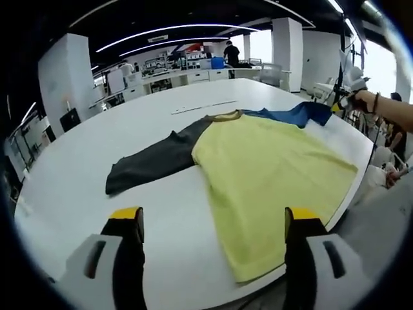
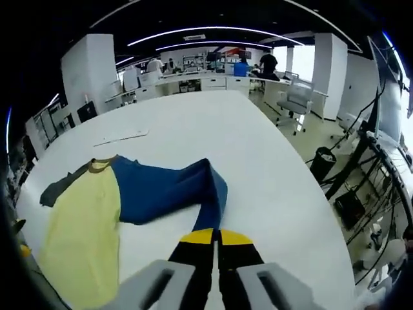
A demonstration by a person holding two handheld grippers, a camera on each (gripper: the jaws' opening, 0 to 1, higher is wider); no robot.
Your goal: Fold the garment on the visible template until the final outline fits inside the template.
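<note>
yellow shirt (image 1: 271, 177) with grey sleeve (image 1: 151, 161) flat on white table (image 1: 90, 155), left gripper (image 1: 215, 223) jaws apart

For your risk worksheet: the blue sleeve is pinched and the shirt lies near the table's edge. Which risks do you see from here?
1. The right gripper is shut on the blue sleeve; a hard pull could drag the whole shirt askew.
2. The yellow hem reaches the table edge and may slip off.
3. The left gripper is open and holds nothing, so the dark sleeve lies unanchored.

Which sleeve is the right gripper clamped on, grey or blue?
The blue sleeve. The right gripper is shut on its cuff end, with the sleeve running back to the yellow shirt body. The dark grey sleeve lies flat on the white table, untouched.
</note>
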